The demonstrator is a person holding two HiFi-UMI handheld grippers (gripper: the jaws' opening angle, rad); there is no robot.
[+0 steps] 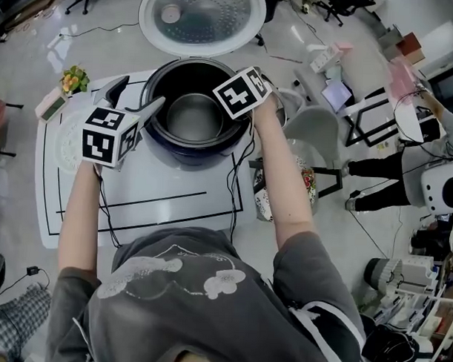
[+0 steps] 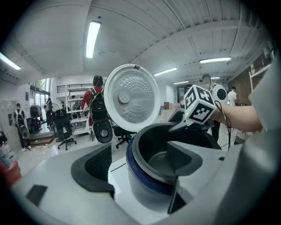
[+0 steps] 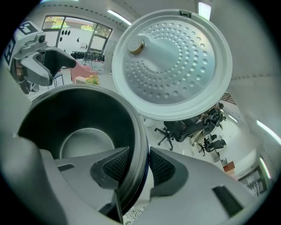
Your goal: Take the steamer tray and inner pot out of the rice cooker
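The dark blue rice cooker (image 1: 184, 150) stands open on the white table, its lid (image 1: 202, 20) tipped back. The dark inner pot (image 1: 193, 117) sits inside it, with nothing in it. My right gripper (image 3: 139, 165) straddles the pot's right rim (image 3: 141, 145), one pad inside and one outside, both pressing on it. My left gripper (image 1: 137, 98) hovers open at the pot's left side; in the left gripper view its jaws (image 2: 140, 167) stand wide, the right one over the rim. A pale round perforated piece (image 1: 63, 145) lies on the table at the left, partly hidden.
A small flower pot (image 1: 74, 81) stands at the table's (image 1: 159, 204) far left corner. Black tape lines mark the tabletop. A patterned object (image 1: 264, 202) and a grey chair (image 1: 317, 128) stand to the right. People and office chairs are in the background of the left gripper view.
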